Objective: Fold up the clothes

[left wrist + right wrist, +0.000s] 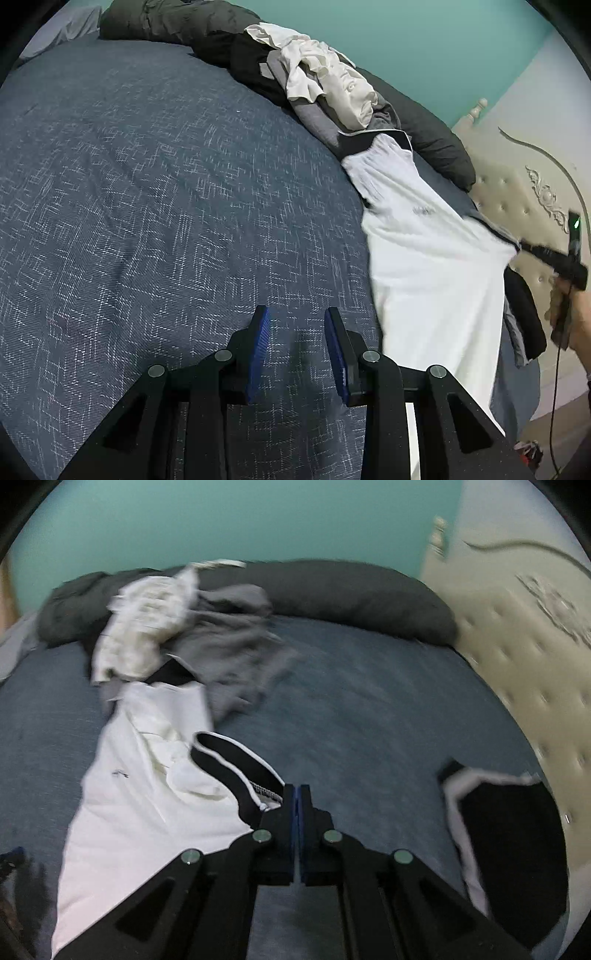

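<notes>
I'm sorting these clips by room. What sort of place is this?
Most likely a bedroom: a bed with a blue bedspread, a cream tufted headboard with carved trim, and a dark pillow against the teal wall. Unfolded clothes lie piled on the bed.

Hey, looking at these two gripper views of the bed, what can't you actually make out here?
- Right wrist view: whether the shut right gripper pinches the white garment; its own fingers hide the contact.
- Right wrist view: the clothes pile is motion-blurred, so single items are unclear.
- Left wrist view: the garment's lower end is hidden by the left gripper and cut off at the bottom edge.
- Left wrist view: the person's hand is cut off at the right edge.
</notes>
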A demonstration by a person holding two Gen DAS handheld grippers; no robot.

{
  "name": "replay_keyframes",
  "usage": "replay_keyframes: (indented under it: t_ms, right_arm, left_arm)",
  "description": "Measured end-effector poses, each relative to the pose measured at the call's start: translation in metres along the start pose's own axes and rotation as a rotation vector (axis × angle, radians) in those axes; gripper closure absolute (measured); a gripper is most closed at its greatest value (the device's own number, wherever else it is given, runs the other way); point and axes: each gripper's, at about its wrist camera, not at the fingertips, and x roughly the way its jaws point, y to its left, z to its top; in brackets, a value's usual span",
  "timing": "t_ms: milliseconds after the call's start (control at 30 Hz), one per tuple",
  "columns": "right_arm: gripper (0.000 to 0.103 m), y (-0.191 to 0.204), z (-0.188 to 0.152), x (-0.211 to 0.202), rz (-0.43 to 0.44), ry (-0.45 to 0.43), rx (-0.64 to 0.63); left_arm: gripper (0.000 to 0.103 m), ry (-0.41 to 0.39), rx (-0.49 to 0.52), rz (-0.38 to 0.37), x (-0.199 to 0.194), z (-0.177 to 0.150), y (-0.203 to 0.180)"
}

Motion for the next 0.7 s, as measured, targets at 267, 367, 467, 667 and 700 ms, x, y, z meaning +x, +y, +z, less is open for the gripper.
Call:
replay_keyframes:
  t_ms: [267, 367, 467, 667, 700]
  right_arm:
    - [0.102, -0.054, -0.039, 0.042, -0.211, 0.147, 0.124]
    - [0.101, -0.032, -0.029, 0.041, -0.147, 0.094, 0.122]
    - [0.089, 0.0, -0.013, 0.04, -0.056, 0.039, 0.101]
    - [0.06, 0.089, -0.006, 0.062, 0.208, 0.077, -0.002]
    - [0.06, 0.104, -0.007, 0.067, 0.239, 0.088, -0.027]
  left_arm:
    - [0.07, 0.009, 0.001, 0.008, 0.007, 0.003, 0.0]
    - [0.07, 0.016, 0.009, 0.008, 0.01, 0.003, -0.004]
    - [0.07, 0.016, 0.015, 0.009, 0.011, 0.003, -0.006]
    - [0.07, 0.015, 0.007, 0.02, 0.01, 0.004, -0.001]
    - [0.07, 0.015, 0.005, 0.02, 0.01, 0.004, 0.0]
